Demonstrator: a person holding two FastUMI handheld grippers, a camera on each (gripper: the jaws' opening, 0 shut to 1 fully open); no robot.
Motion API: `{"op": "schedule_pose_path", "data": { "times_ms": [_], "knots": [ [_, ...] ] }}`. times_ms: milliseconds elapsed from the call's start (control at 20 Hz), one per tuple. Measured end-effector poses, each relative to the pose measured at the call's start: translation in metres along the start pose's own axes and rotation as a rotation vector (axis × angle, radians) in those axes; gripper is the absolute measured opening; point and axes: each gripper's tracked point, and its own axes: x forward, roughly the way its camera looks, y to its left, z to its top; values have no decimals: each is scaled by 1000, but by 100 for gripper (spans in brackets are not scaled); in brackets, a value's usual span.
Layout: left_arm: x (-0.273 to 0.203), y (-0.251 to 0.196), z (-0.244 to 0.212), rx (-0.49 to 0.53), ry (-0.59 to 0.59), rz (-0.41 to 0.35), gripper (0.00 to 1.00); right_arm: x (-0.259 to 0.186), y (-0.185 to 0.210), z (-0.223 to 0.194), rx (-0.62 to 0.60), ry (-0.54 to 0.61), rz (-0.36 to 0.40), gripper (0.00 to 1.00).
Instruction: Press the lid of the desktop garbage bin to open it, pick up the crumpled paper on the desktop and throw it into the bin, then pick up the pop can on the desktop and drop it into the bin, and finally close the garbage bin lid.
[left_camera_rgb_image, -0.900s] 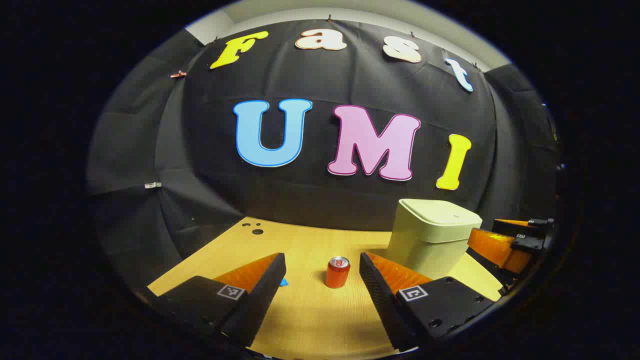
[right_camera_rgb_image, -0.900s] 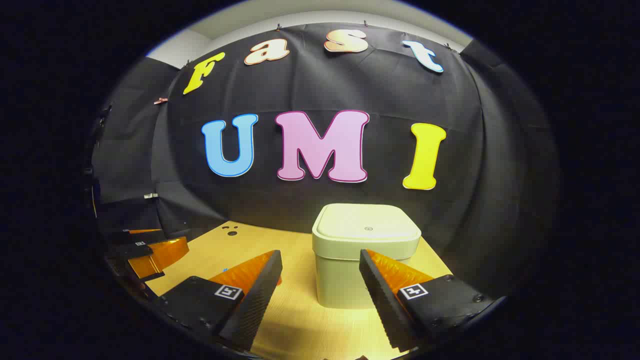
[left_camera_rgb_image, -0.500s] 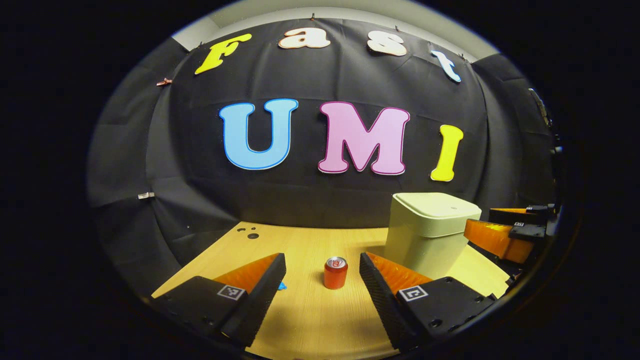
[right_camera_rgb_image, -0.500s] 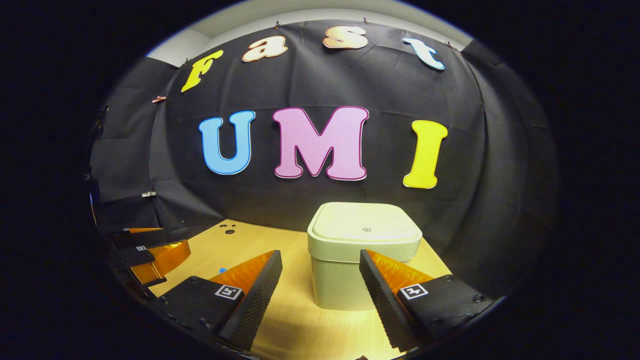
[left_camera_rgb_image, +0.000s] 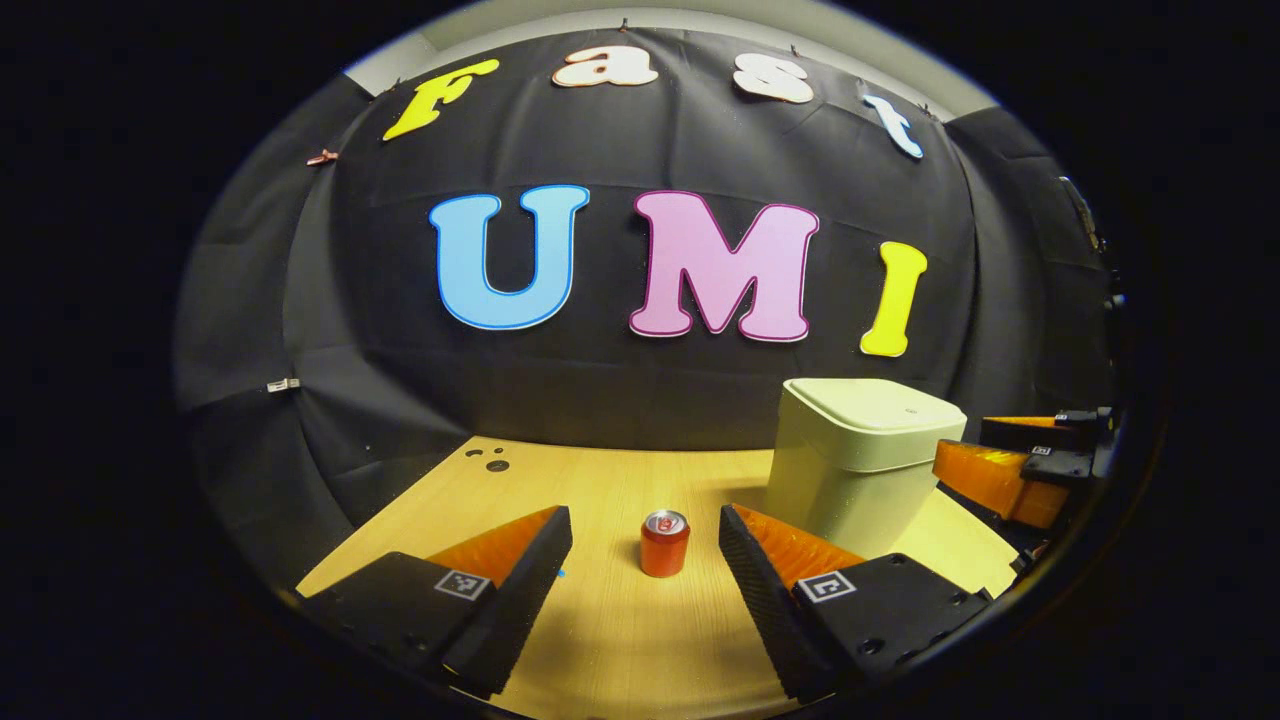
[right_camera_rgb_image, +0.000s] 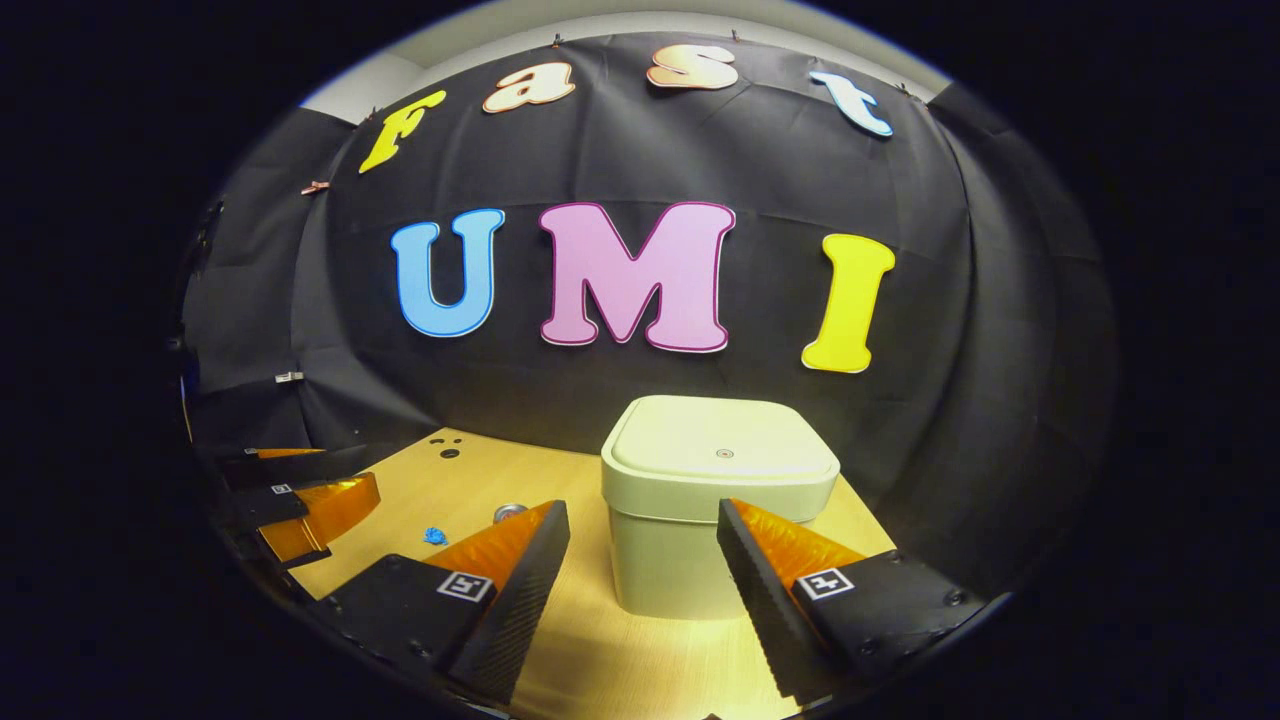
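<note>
A red pop can (left_camera_rgb_image: 665, 543) stands upright on the wooden table (left_camera_rgb_image: 620, 640), just beyond the gap of my open left gripper (left_camera_rgb_image: 645, 515), which holds nothing. The pale square garbage bin (left_camera_rgb_image: 860, 460) stands to the can's right with its lid (right_camera_rgb_image: 720, 450) shut. My right gripper (right_camera_rgb_image: 640, 520) is open and empty, with the bin (right_camera_rgb_image: 690, 540) directly ahead between its fingers. A small blue crumpled paper (right_camera_rgb_image: 435, 535) lies on the table left of the bin. The can's top (right_camera_rgb_image: 510, 512) peeks over my right gripper's left finger. Each view also catches the other gripper at its edge.
The black cloth wall closes the table's far side, close behind the bin. A few small dark holes (left_camera_rgb_image: 490, 462) mark the table's far left corner. The right gripper (left_camera_rgb_image: 1005, 455) hangs beside the bin's right side; the left gripper (right_camera_rgb_image: 310, 485) sits at the table's left.
Both cameras have shifted slightly. The bin sits a little nearer and more left in the right gripper view, and the blue paper and can top have come into sight there.
</note>
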Motion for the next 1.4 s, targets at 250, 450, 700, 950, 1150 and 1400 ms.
{"op": "schedule_pose_path", "data": {
  "times_ms": [250,450,700,950,1150,1400],
  "knots": [
    [6,0,1,-1,2,-5,95,1,-4,6,-22,-23,-12,85],
    [8,-5,-1,1,12,-17,95,6,-2,4,-16,-18,-7,85],
    [9,-3,-3,10,17,-12,95,9,3,7,-18,-26,5,78],
    [6,-2,0,14,13,-8,96,11,10,13,-25,-47,29,45],
    [5,2,-1,14,13,14,96,15,16,16,-25,-57,57,30],
    [5,2,-3,10,19,22,99,21,14,13,4,-40,58,6]
  ]
}}
